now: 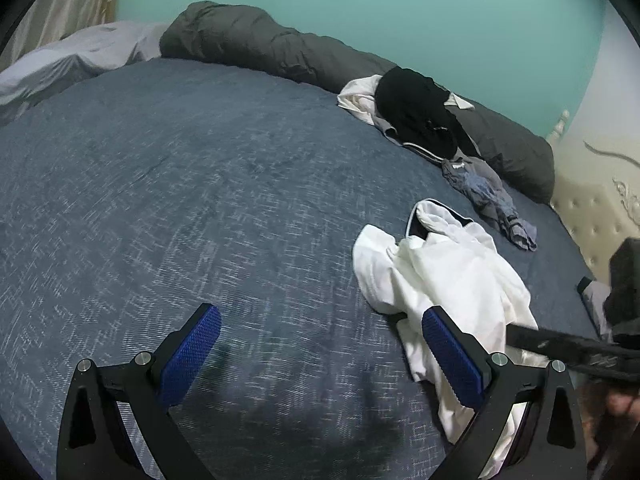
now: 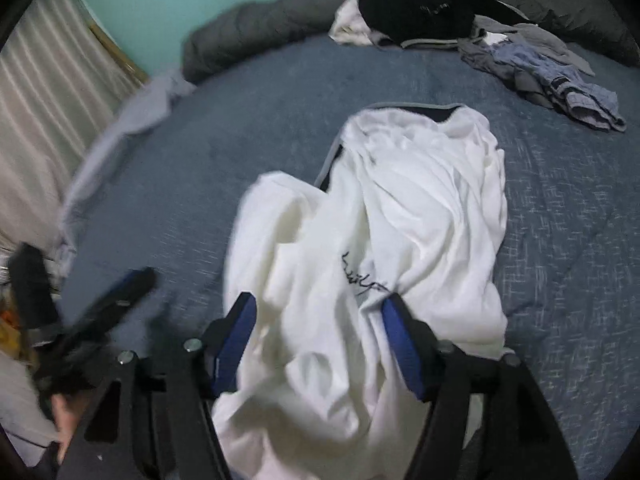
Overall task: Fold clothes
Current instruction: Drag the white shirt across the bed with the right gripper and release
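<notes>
A crumpled white shirt [image 2: 384, 216] with dark trim and black script lies on the blue bedspread [image 2: 560, 240]. My right gripper [image 2: 318, 340] stands open over the shirt's near end, a thick bunch of white cloth between its blue pads [image 2: 400, 344]. In the left wrist view the white shirt [image 1: 440, 272] is at the lower right. My left gripper [image 1: 324, 340] is open over bare bedspread [image 1: 200, 184], its right finger overlapping the shirt's edge. The right gripper [image 1: 568, 346] shows as a blurred black bar at the right. The left gripper [image 2: 128, 288] appears blurred at the lower left.
A pile with a black garment [image 1: 416, 112] and a blue-grey garment [image 1: 488, 196] lies at the far right of the bed. A rolled grey duvet [image 1: 256, 40] runs along the teal wall. A cream headboard [image 1: 600, 208] stands right, and a curtain [image 2: 48, 120] hangs left.
</notes>
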Motion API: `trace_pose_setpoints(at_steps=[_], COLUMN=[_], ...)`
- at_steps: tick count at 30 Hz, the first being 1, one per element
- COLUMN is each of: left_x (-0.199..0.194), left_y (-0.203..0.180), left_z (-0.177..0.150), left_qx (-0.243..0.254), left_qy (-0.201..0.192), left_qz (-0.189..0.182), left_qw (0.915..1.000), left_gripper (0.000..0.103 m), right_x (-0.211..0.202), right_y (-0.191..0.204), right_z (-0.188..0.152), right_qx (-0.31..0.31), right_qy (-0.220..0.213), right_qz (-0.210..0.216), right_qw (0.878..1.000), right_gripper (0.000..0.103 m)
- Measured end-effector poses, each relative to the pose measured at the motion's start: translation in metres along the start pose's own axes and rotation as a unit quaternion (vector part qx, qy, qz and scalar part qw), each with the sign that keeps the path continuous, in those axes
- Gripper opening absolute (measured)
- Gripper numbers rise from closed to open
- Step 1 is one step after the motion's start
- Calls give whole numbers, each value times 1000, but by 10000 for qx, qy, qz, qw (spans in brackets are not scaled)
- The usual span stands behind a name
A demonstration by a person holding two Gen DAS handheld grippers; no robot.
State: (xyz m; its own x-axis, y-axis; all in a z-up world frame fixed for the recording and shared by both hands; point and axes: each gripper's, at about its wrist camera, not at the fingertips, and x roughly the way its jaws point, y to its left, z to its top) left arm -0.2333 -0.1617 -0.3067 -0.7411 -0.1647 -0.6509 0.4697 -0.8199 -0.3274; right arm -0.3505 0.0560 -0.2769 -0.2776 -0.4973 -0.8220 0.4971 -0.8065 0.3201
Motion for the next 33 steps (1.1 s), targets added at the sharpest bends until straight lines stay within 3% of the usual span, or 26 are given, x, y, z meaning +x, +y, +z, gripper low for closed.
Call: trace_pose_setpoints(at_steps=[3, 5, 8, 13, 17, 22, 25, 27, 33], left_x=[-4, -5, -6, -4, -1, 3, 5, 6, 9], left_y=[8, 11, 13, 10, 2, -4, -8, -9, -14], left_z=[2, 2, 3, 3, 0, -1, -2, -2, -2], left_qx=[-124, -156, -207, -222, -142, -72, -43, -32, 10], left_qy=[-23, -34, -47, -43, 2, 24, 37, 44, 66], left_qz=[-11, -19, -27, -51, -57, -40, -40, -45, -69], left_qw=[9999, 9999, 9998, 9997, 9999, 10000, 10000, 10000, 10000], left_gripper=[103, 103, 103, 103, 103, 103, 103, 103, 103], right_x=[-5, -9, -16, -32, -71, -90, -98, -115, -140], right_y=[-1, -2, -4, -11, -52, -116, -147, -152, -125], right_z=[-1, -3, -4, -6, -6, -20, -28, -24, 10], right_qx=[-134, -223, -358, -534, -239, 317, 817, 939, 716], right_qy=[-22, -55, -104, -230, -557, -293, -132, -332, -853], right_qz=[-199, -322, -506, -826, -1267, -1650, -1691, -1751, -1334], right_qw=[9997, 9992, 9980, 9949, 9901, 9854, 9821, 9795, 9848], right_gripper=[60, 34, 13, 10, 10, 10, 18, 18, 29])
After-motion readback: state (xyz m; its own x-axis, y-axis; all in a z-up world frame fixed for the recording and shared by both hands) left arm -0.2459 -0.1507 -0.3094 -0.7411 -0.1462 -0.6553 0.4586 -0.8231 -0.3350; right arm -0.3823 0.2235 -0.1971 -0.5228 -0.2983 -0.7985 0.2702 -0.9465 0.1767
